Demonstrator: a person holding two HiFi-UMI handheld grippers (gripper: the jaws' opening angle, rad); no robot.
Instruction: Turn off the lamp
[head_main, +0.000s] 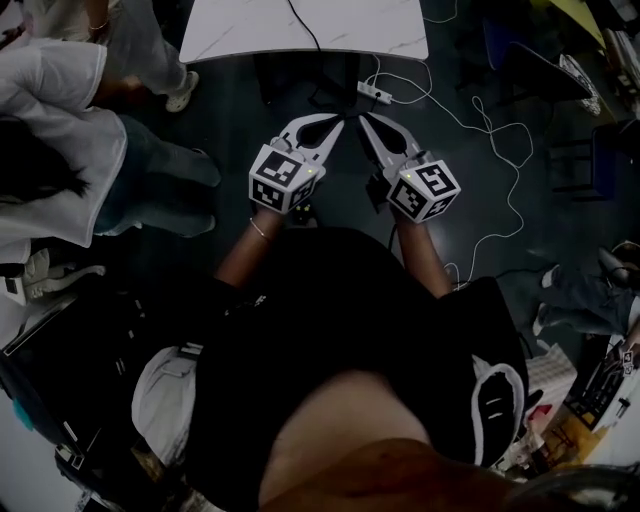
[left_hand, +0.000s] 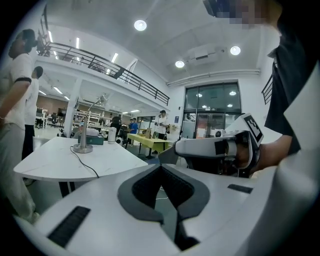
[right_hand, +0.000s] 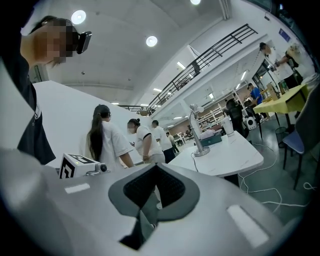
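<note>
Head view: table (head_main: 240, 35) ahead; cable (head_main: 452, 110), perhaps power strip (head_main: 375, 93), before it.

Large open hall, white walls, white ceiling (left_hand: 175, 30). Round recessed ceiling lights (left_hand: 140, 25) lit, with a ceiling air-conditioning unit (left_hand: 205, 54) set between two of them. Mezzanine with black railing (left_hand: 100, 62) runs along one side, a white column (left_hand: 72, 112) under it. Tall dark-framed glass front (left_hand: 212, 110) at the far end. Floor (head_main: 240, 210) dark and glossy. White marble-patterned table (head_main: 300, 30). White cables (head_main: 505, 170) loop over the floor beside it, and a power strip (head_main: 375, 93) lies near the table's edge. Yellow-green table (left_hand: 145, 141) farther back. Blue chair (right_hand: 295, 142) off to one side.
</note>
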